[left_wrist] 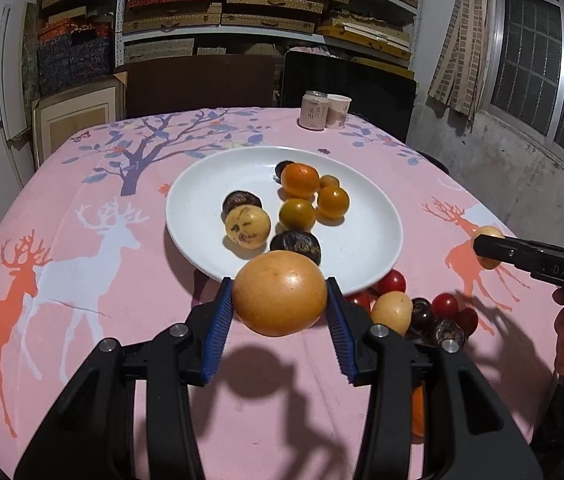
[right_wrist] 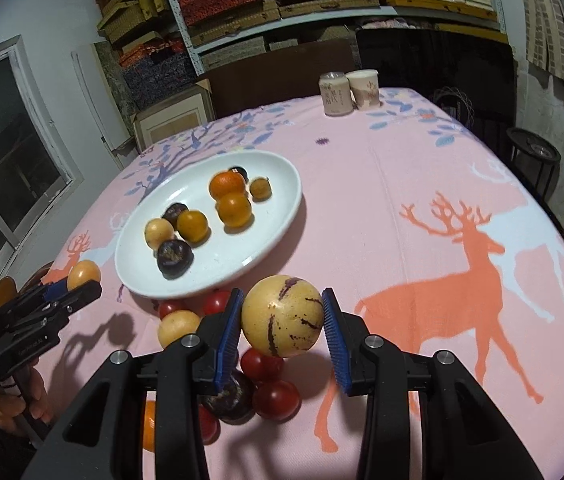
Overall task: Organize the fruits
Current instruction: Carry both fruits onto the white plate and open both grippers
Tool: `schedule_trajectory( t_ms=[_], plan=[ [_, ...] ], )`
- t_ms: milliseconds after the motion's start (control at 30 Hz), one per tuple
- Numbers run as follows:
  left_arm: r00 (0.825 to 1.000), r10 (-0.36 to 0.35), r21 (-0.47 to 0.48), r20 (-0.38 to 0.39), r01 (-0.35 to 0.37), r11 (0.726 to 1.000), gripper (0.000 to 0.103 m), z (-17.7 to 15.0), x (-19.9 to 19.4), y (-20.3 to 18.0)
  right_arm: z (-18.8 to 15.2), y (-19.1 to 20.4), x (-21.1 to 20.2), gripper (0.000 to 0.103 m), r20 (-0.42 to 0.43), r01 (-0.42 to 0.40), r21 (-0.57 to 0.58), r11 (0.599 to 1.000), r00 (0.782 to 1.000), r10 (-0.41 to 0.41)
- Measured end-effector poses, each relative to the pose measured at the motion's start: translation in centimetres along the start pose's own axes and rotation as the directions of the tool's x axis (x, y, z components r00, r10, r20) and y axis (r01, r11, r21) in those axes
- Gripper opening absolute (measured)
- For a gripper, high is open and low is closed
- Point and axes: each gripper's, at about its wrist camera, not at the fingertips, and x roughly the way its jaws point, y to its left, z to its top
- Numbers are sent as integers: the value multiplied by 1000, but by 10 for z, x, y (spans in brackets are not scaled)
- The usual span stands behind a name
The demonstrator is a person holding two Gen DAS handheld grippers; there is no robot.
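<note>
The left gripper (left_wrist: 280, 294) is clamping an orange-yellow fruit (left_wrist: 280, 293) between its blue pads (left_wrist: 221, 322), and the right gripper (right_wrist: 282, 322) is clamping a pale yellow fruit with purple streaks (right_wrist: 281, 322) the same way, so both sets of jaws are closing on round loads held up off the pink tablecloth (right_wrist: 401, 200). What matters for the coming move is where the white plate (left_wrist: 373, 240) is lying: for the left gripper it is sitting straight ahead, its near rim just beyond the held fruit, while for the right gripper it is lying ahead and off to the left (right_wrist: 278, 168). The left hand therefore looks nearer to a drop. Both grippers are pointing forward and slightly down over the table. The plate is already holding oranges (left_wrist: 299, 180) and dark fruits (left_wrist: 295, 244), with bare room on its left side. A loose heap of cherry tomatoes (right_wrist: 276, 398) and other fruit is waiting just short of the plate's near rim.
</note>
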Motion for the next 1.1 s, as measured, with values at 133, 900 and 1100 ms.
schedule_trajectory(
  t_ms=[133,900,1100],
  plan=[
    [1000,14,2,20,-14,1000,44,30,-1,11,28,8,-4,40,28,-13,-31,999,1000,14],
    [986,101,-41,-130,-107,993,50,113,159,60,102,28,142,41,-97,-4,-68,998,995,-3],
    [992,111,-88,-57,-116,989,84,107,131,65,101,30,125,64,-21,-44,-61,997,999,42]
  ],
)
